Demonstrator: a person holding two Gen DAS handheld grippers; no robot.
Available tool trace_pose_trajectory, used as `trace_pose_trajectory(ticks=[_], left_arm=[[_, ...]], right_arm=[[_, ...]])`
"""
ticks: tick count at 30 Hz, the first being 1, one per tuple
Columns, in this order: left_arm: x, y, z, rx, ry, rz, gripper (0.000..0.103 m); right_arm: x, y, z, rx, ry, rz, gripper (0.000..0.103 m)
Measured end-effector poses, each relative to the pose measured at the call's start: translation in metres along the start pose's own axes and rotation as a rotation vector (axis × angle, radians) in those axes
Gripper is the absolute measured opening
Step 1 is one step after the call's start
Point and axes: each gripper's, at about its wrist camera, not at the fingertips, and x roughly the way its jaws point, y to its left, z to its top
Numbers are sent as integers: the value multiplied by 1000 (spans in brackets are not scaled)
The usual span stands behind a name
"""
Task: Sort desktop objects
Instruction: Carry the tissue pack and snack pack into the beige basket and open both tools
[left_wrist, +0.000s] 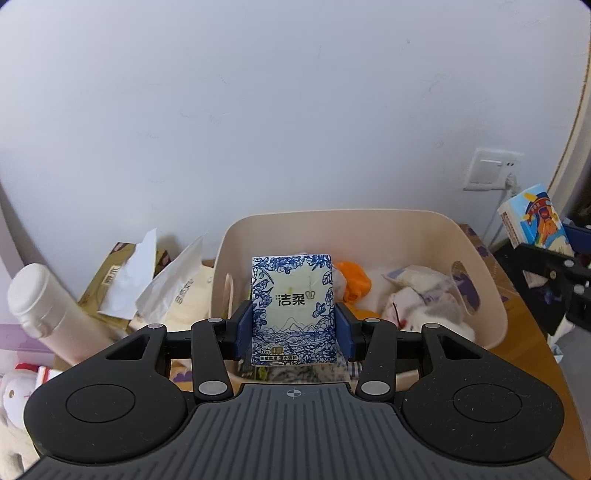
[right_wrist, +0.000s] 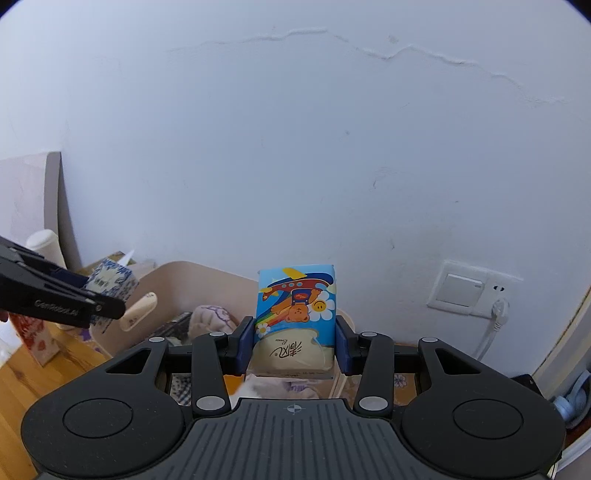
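Carrying two packs toward the beige bin: left gripper clamped on the blue floral tissue pack, right gripper on the cartoon bear tissue pack; next, seemingly, lowering each over the bin and releasing.

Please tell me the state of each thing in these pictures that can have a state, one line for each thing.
Left tool: shut on the blue floral tissue pack.
Blue floral tissue pack: held upright, above the bin.
Right tool: shut on the cartoon tissue pack.
Cartoon tissue pack: held upright, lifted.
Beige bin: open-topped, partly filled with soft items.
Gold tissue box: open, a tissue sticking out.
White bottle: capped, leaning.
Wall socket: plug inserted.
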Motion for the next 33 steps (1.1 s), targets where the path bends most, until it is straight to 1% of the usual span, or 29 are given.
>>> trace_pose_trajectory(ticks=[5,12,15,18,19,20,21,22,23,24,25,27,29,30,32,33], left_arm=[[29,-5,6,-21,41,14,46],[61,-12,2,-36,132,14,46],[66,-8,-2,-62,173,-3,47],[70,-8,-4,-75,188,4,47],[71,-8,-5,-77,190,3,47],[71,-8,-5,-79,193,0,48],[73,-9,-6,-77,196,-5,50],[73,-9,-6,-77,197,-7,55],[72,-9,-7,-76,195,-8,58],[70,-9,-6,-77,192,-5,65],[68,-9,-7,-79,187,1,70],[63,-8,-7,-87,175,8,71],[57,-6,-7,-95,163,9,71],[53,-5,-7,-99,157,8,71],[47,-4,-8,-104,149,9,71],[43,-4,-9,-104,146,9,73]], right_arm=[[28,5,-3,-29,44,18,41],[60,15,-16,-56,99,26,41],[70,19,-21,-66,125,31,41],[79,18,-25,-63,150,39,42],[82,16,-26,-60,163,49,44],[83,17,-27,-59,175,55,52],[83,17,-28,-61,178,60,52],[83,18,-29,-65,175,59,53],[82,18,-30,-71,174,56,55],[81,17,-30,-71,175,55,56],[80,16,-30,-65,175,54,59],[76,13,-29,-48,168,52,64],[70,10,-26,-31,160,47,76],[66,9,-25,-21,155,44,78],[61,7,-23,-8,142,38,88],[57,7,-22,-6,134,35,89]])
